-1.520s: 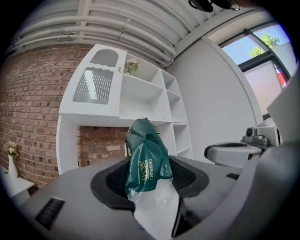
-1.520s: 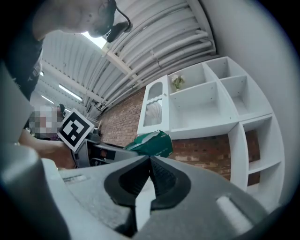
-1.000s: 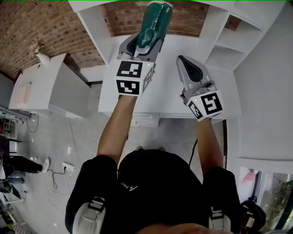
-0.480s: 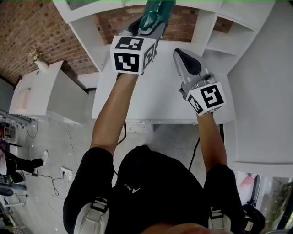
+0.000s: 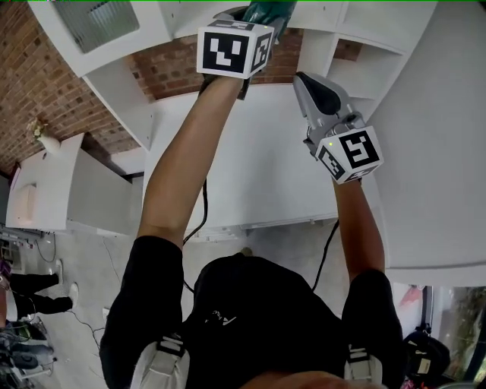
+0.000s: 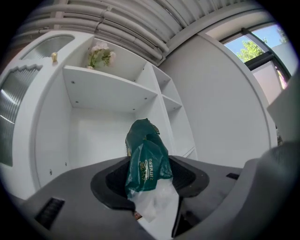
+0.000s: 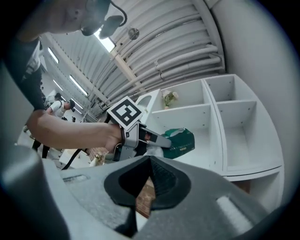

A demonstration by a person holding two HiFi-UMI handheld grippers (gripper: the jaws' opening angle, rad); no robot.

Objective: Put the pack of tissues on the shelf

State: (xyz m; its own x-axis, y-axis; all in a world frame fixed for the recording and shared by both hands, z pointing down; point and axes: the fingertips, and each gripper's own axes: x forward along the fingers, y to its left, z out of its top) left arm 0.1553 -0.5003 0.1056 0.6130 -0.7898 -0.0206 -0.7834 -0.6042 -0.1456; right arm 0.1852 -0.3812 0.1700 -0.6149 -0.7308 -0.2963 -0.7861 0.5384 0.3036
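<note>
The green pack of tissues (image 6: pixel 146 161) stands up between the jaws of my left gripper (image 6: pixel 149 183), which is shut on its clear lower end. It hangs level in front of the wide open compartment of the white shelf (image 6: pixel 110 91), apart from the boards. In the head view the pack (image 5: pixel 267 11) is cut by the top edge, above the marker cube. From the right gripper view the pack (image 7: pixel 180 140) is level with that compartment. My right gripper (image 5: pixel 305 82) is lower and to the right, jaws together, holding nothing.
A small vase of flowers (image 6: pixel 100 56) stands on the top shelf. Narrow side compartments (image 6: pixel 174 105) lie to the right, a ribbed-glass cabinet door (image 6: pixel 11 112) to the left. A white desk top (image 5: pixel 250 171) is below, a brick wall (image 5: pixel 45 83) behind.
Both arms have risen and reached forward toward the shelf. The left gripper, with the pack still in it, has gone to the top edge of the head view.
</note>
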